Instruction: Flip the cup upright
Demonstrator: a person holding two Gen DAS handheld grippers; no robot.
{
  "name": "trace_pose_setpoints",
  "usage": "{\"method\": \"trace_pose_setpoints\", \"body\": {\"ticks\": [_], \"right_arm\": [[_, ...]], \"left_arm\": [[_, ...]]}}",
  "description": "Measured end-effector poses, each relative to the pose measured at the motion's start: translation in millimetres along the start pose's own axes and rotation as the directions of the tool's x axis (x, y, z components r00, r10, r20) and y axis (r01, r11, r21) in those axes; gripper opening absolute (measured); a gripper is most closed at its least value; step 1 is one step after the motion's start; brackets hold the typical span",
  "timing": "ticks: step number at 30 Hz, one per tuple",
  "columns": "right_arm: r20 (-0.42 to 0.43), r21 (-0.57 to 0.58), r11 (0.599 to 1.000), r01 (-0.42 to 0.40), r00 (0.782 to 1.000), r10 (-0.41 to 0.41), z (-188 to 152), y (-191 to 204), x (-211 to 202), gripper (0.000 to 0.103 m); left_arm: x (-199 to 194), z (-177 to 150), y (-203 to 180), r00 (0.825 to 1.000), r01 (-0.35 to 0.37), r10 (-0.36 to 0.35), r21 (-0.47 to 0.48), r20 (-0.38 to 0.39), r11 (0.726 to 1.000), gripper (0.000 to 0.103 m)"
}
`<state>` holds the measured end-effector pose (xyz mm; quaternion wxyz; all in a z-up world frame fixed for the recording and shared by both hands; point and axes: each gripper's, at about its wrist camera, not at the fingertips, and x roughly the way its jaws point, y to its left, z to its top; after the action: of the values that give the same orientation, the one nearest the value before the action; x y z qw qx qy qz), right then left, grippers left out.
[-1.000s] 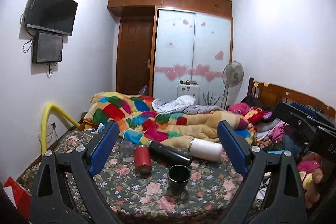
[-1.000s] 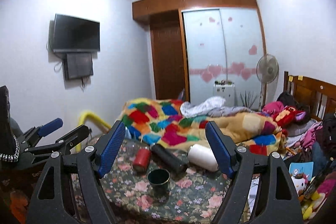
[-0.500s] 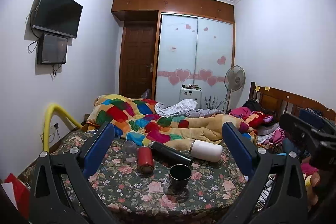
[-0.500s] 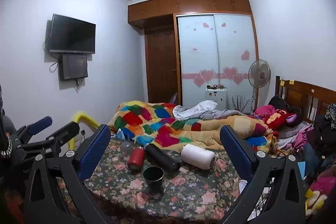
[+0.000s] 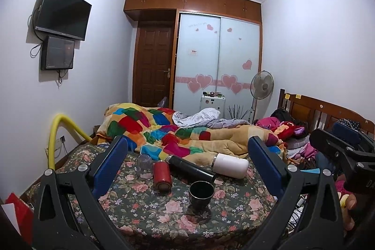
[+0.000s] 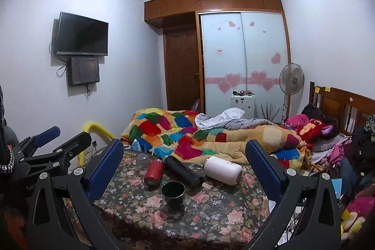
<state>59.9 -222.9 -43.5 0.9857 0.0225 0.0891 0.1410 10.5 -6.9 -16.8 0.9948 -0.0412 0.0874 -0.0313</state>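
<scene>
A round table under a dark floral cloth [image 5: 145,210] stands against a bed heaped with a patchwork quilt of many colours [image 5: 150,130]. Over the table's near edge hang two black grippers with blue pads: the left gripper [image 5: 187,165] and the right gripper [image 6: 184,166], each with its jaws spread wide, holding and touching nothing. On the cloth I count five vessels. One white cylindrical flask [image 6: 222,170] lies on its side at two o'clock; one black flask [image 6: 184,171] and one red bottle [image 6: 153,172] also lie down; one clear glass [image 5: 144,165] sits at ten o'clock. The small dark metal cup [image 5: 201,195] stands upright nearest me, its inside dark.
</scene>
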Motion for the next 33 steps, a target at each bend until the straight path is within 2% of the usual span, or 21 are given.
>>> {"method": "trace_pose_setpoints", "body": {"ticks": [33], "right_arm": [[-0.026,0.02,1.0,-0.004,1.0,0.004,-3,-3,3,0.103]], "left_arm": [[12,-4,-14,0.999,0.017,-0.016,0.029,-0.027,0.999,0.103]]}}
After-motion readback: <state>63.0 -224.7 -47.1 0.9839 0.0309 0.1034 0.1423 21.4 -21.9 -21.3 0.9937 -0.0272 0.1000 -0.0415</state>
